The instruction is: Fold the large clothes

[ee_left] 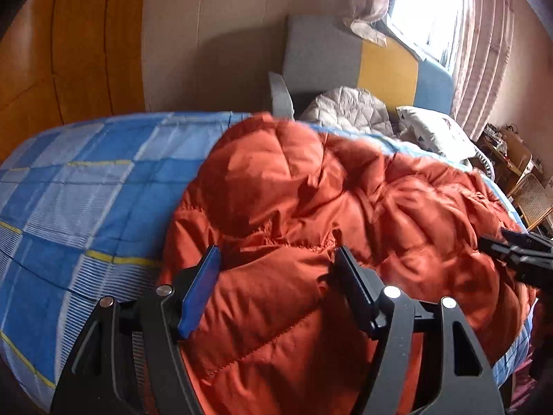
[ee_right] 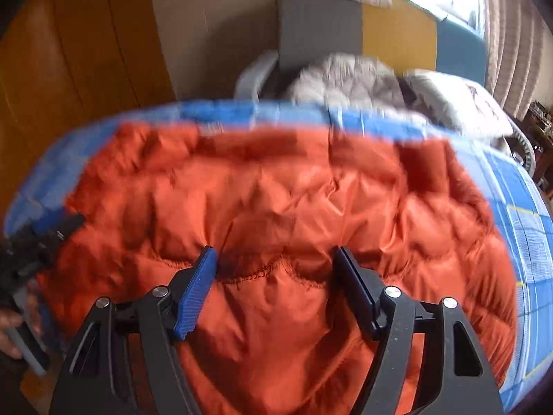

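An orange quilted puffer jacket (ee_left: 311, 207) lies spread and rumpled on a bed with a blue checked sheet (ee_left: 86, 190). My left gripper (ee_left: 278, 256) hovers open over the jacket's near left part, with puffy fabric below the gap and neither pad pressing on it. My right gripper (ee_right: 274, 254) is open too, above a stitched seam in the jacket (ee_right: 276, 190); nothing is pinched. Each gripper shows in the other's view: the right gripper (ee_left: 518, 252) at the jacket's right edge, the left gripper (ee_right: 45, 235) at its left edge, carried by a hand (ee_right: 8, 332).
A grey quilted blanket (ee_left: 349, 110) and a pillow (ee_left: 432, 131) lie at the head of the bed. Behind them stands a grey, yellow and blue headboard (ee_left: 387, 65). A wooden wardrobe (ee_left: 69, 41) is on the left. Curtains (ee_left: 484, 52) and wicker furniture (ee_left: 528, 200) are on the right.
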